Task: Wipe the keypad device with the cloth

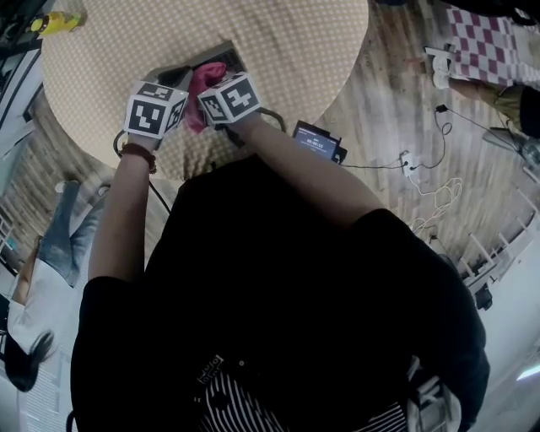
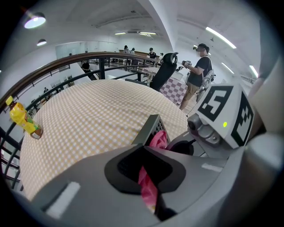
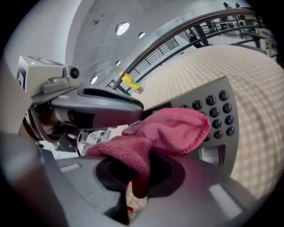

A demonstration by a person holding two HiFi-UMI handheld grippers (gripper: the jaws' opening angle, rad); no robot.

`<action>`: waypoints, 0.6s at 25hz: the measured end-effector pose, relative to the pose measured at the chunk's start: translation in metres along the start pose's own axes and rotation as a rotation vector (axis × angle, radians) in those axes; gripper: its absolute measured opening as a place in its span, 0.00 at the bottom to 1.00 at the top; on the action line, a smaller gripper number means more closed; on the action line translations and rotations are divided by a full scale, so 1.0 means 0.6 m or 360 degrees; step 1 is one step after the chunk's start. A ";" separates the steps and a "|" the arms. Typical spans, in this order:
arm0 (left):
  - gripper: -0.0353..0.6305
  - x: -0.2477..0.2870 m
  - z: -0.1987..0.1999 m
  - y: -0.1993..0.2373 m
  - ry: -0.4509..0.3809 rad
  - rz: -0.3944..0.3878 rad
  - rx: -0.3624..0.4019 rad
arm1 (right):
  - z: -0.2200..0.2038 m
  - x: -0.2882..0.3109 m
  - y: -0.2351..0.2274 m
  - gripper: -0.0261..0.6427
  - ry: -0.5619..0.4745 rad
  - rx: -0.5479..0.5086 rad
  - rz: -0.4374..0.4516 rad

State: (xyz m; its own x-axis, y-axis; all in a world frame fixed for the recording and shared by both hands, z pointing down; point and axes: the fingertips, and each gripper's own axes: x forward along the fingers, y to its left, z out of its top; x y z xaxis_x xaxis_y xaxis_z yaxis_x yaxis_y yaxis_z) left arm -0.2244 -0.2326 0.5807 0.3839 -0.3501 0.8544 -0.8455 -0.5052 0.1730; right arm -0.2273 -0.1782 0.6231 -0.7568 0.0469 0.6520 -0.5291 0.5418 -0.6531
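A grey keypad device (image 3: 217, 119) with dark round buttons is held tilted above the checkered round table (image 1: 295, 51). A pink cloth (image 3: 171, 128) lies over the device's left part, and my right gripper (image 3: 137, 177) is shut on the cloth's gathered end. My left gripper (image 2: 148, 177) is shut on the edge of the device (image 2: 151, 128), with pink cloth (image 2: 159, 139) showing just beyond its jaws. In the head view both grippers meet at the table's near edge: the left gripper (image 1: 169, 80) and right gripper (image 1: 202, 105) flank the cloth (image 1: 207, 76) and the device (image 1: 221, 52).
A yellow bottle (image 1: 52, 22) stands at the table's far left edge. A dark box (image 1: 318, 141) sits near the table's right side, and cables with power strips (image 1: 409, 160) run over the wooden floor. A railing, a black chair (image 2: 164, 71) and a standing person (image 2: 197, 73) lie beyond the table.
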 end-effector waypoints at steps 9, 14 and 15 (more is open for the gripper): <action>0.06 -0.001 -0.008 0.010 -0.0060 0.0015 -0.0060 | -0.077 0.026 -0.025 0.14 0.0220 0.0145 0.0023; 0.06 -0.057 0.034 0.028 -0.0464 -0.0024 -0.0505 | -0.010 -0.054 0.037 0.14 0.0168 -0.0002 0.0245; 0.06 -0.077 0.041 0.031 -0.0536 -0.0010 -0.0567 | 0.004 -0.076 0.053 0.14 0.0132 -0.0047 0.0278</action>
State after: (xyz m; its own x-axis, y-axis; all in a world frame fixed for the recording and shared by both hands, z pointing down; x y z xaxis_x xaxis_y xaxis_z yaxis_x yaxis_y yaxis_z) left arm -0.2487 -0.2450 0.5322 0.4385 -0.6135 0.6568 -0.8946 -0.2275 0.3847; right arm -0.2105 -0.1654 0.5718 -0.8012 0.2110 0.5599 -0.3799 0.5435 -0.7485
